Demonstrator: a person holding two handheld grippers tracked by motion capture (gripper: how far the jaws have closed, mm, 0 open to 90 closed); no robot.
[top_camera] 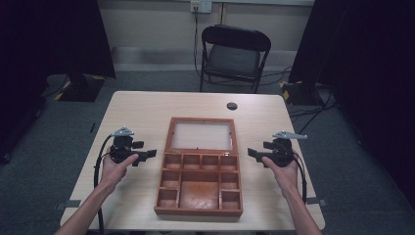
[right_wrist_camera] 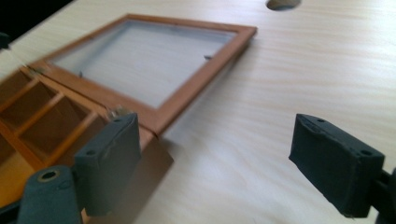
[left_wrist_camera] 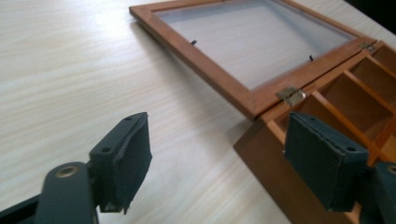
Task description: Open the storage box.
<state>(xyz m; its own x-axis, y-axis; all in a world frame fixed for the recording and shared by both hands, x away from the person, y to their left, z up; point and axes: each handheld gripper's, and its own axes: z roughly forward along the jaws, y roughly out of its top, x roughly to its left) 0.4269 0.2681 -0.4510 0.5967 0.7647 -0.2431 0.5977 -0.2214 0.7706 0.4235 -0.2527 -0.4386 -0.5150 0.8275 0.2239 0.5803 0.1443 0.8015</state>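
1. Wooden box [top_camera: 199,188] sits mid-table, toward the person's edge, open. Same box in the left gripper view [left_wrist_camera: 327,135] and the right gripper view [right_wrist_camera: 42,121].
2. Lid [top_camera: 200,134] is swung fully back and lies flat on the table [top_camera: 142,110] behind the box, joined at the hinges. Wooden frame around a pale panel. Also visible at [left_wrist_camera: 254,42] and [right_wrist_camera: 144,56].
3. Box interior: a row of small compartments along the hinge side, small ones down each side, one large compartment [top_camera: 199,190] in the middle. All look empty.
4. Left gripper [top_camera: 149,154] is held left of the box, level with the hinge row, jaws pointing at the box. Near it, not touching.
5. Left jaws stand apart, moderately wide, nothing between them. In its own view one pad [left_wrist_camera: 126,158] is over bare table and the other [left_wrist_camera: 322,156] is in front of the box's near corner, by a brass hinge [left_wrist_camera: 290,95].
6. Right gripper [top_camera: 253,153] mirrors it on the right side of the box, jaws pointing in, clear of the wood.
7. Right jaws are wide, holding nothing. One pad [right_wrist_camera: 112,161] overlaps the box corner in its view, the other [right_wrist_camera: 334,161] is over bare table.
8. Round cable hole [top_camera: 232,105] in the table beyond the lid, also at [right_wrist_camera: 282,3].
9. Black folding chair [top_camera: 234,56] stands at the far side of the table.
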